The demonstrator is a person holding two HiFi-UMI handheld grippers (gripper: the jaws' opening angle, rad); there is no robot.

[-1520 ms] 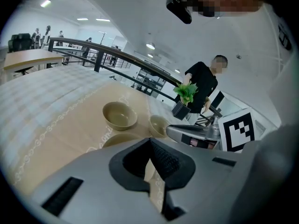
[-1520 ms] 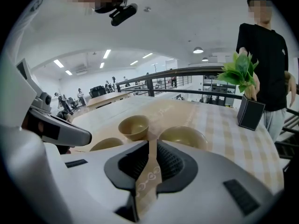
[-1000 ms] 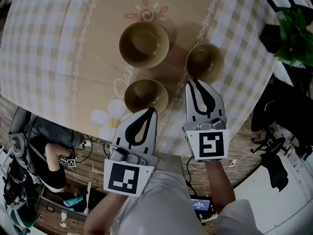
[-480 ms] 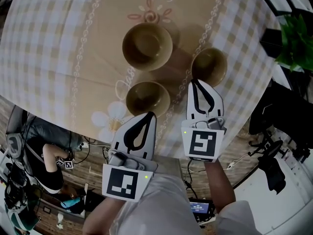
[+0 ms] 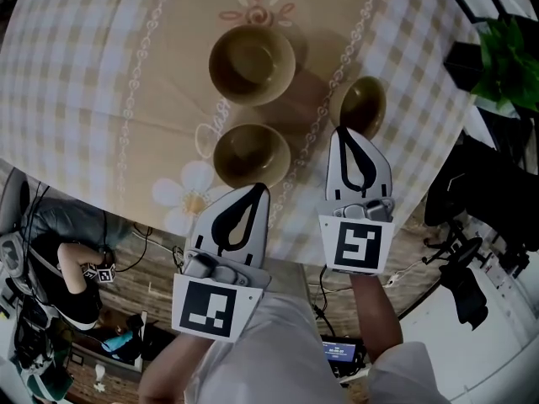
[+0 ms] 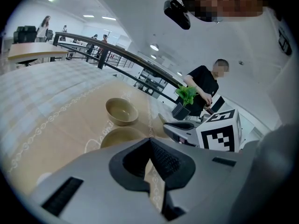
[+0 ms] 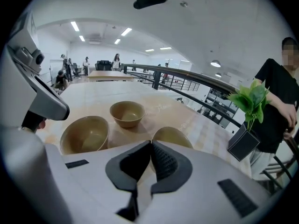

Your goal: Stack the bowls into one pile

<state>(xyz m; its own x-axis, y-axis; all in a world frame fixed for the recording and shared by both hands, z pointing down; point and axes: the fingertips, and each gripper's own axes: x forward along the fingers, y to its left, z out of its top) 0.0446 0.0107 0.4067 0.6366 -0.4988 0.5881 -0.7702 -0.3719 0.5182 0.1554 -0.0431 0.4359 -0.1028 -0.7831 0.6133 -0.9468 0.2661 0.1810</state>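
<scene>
Three tan bowls stand apart on the checked tablecloth (image 5: 101, 74): a large bowl (image 5: 252, 64) at the far side, a middle bowl (image 5: 251, 154) near the edge, and a small bowl (image 5: 362, 106) to the right. My left gripper (image 5: 258, 190) is shut and empty, its tips just short of the middle bowl (image 6: 122, 136). My right gripper (image 5: 345, 133) is also shut and empty, its tips at the near rim of the small bowl (image 7: 172, 136). The right gripper view shows the middle bowl (image 7: 85, 134) at left and the large bowl (image 7: 127, 113) beyond.
The round table's edge runs right below both grippers. A potted plant (image 5: 505, 57) in a black pot (image 7: 243, 143) stands off the table's right side, with a person in black (image 7: 280, 101) beside it. Cables and bags lie on the floor (image 5: 76, 310).
The right gripper has crept slightly forward toward the small bowl. The left gripper stays just short of the middle bowl. Both remain shut, and the bowls have not moved.
</scene>
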